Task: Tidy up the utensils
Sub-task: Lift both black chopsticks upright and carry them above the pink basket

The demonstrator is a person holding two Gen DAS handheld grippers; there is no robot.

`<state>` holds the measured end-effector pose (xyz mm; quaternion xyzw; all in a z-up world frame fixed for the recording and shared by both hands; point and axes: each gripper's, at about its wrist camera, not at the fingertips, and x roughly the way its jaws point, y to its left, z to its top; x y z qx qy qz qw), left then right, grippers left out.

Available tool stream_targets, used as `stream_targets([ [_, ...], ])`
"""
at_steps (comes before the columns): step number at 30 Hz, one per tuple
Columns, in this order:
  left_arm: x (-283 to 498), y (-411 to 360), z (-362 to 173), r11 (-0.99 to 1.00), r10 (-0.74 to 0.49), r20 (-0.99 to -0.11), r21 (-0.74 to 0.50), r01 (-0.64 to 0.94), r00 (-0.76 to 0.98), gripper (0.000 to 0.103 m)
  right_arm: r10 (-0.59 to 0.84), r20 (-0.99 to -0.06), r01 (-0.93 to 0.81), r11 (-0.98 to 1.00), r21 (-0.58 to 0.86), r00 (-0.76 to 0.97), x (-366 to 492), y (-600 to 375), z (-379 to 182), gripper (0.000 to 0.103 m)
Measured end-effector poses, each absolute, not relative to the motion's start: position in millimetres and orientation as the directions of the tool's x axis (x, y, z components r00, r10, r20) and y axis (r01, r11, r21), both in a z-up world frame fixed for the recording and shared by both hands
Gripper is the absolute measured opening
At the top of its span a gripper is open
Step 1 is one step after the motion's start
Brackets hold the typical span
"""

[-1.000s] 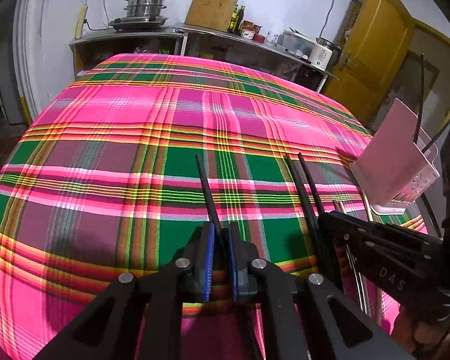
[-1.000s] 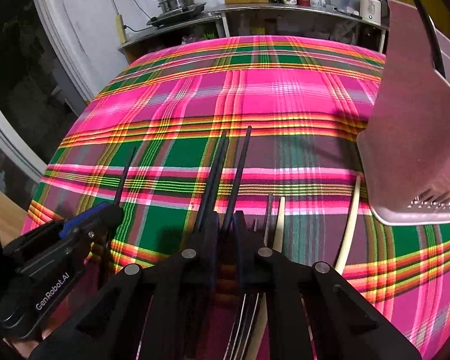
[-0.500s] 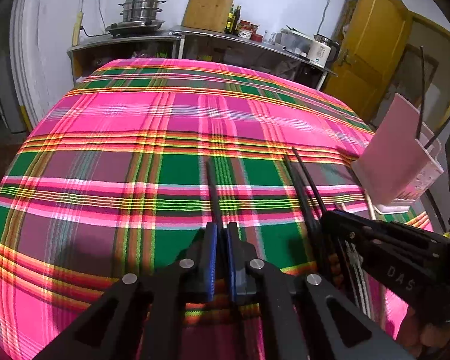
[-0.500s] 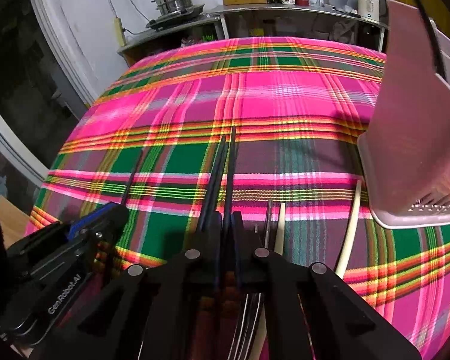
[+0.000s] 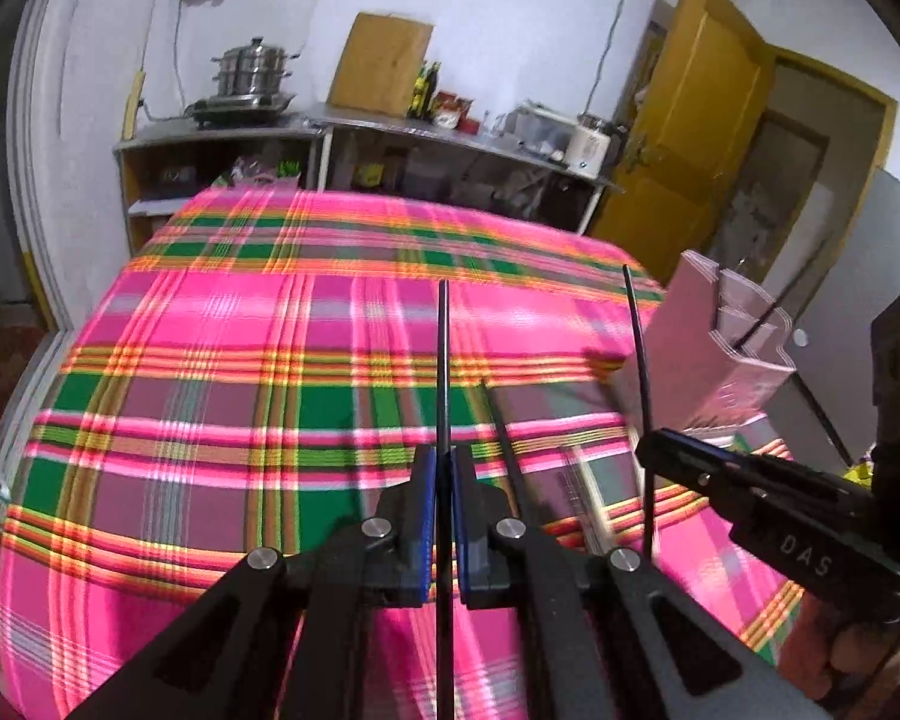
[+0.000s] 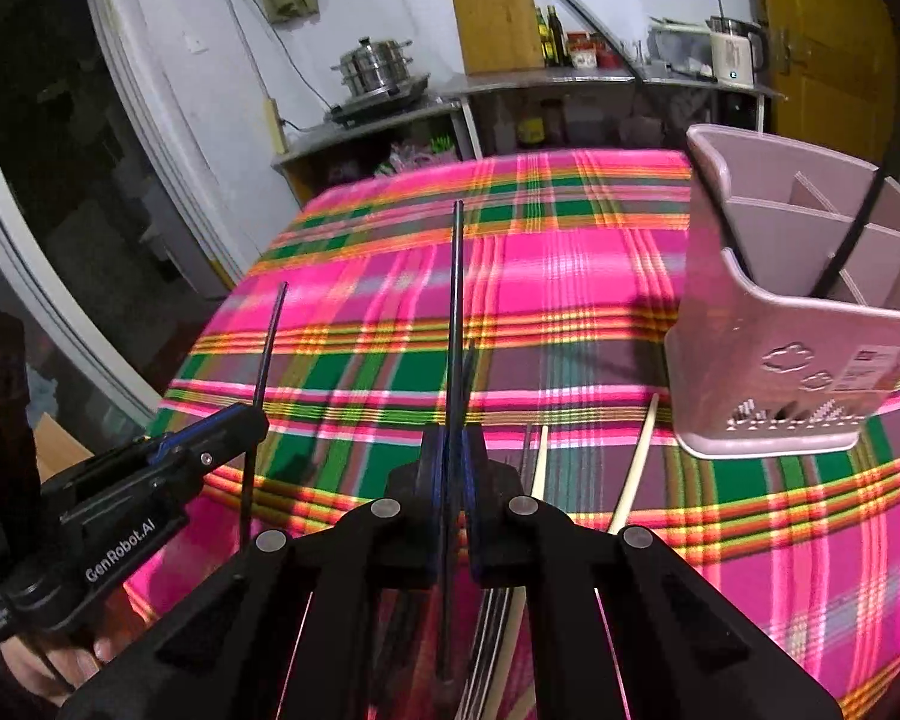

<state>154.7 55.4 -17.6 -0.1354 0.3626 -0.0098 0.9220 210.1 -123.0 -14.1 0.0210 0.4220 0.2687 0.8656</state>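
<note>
Over the plaid worktop (image 6: 570,276), both claws are clamped on a black chopstick each: left claw (image 5: 442,468) on one (image 5: 443,360), right claw (image 6: 453,450) on another (image 6: 457,312), both clear of the cloth. Pink utensil holder (image 6: 798,372) holds at least one dark stick. Left lying: two pale chopsticks (image 6: 633,468) and a fork (image 6: 525,456), I think. Early-to-mid task.

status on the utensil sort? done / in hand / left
Done: one black chopstick already stands in the pink holder. In hand: left claw and right claw are each shut on a single black chopstick. Left: two cream chopsticks, a black one and some metal utensils still lie on the plaid cloth.
</note>
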Motion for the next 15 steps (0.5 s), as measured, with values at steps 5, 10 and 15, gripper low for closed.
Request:
stream_targets([
  [5,141.3,46.1,8.9,0.964,-0.145,-0.632,-0.264,-0.035,0.762,0.005,0.500,-0.687,-0.454,0.849,0.270,0.528,192.4,-137.0,7.5,0.006],
  [10,129.3,36.2,32.6,0.964,-0.170,-0.600,-0.266,0.006,0.781,0.005,0.510,-0.651,-0.446,0.850,0.281,0.562,176.1,-156.1,29.1,0.006],
  [15,121.8,26.8,54.2,0.962,-0.196,-0.570,-0.271,0.043,0.798,0.005,0.511,-0.621,-0.434,0.854,0.288,0.594,165.8,-174.6,45.8,0.006],
])
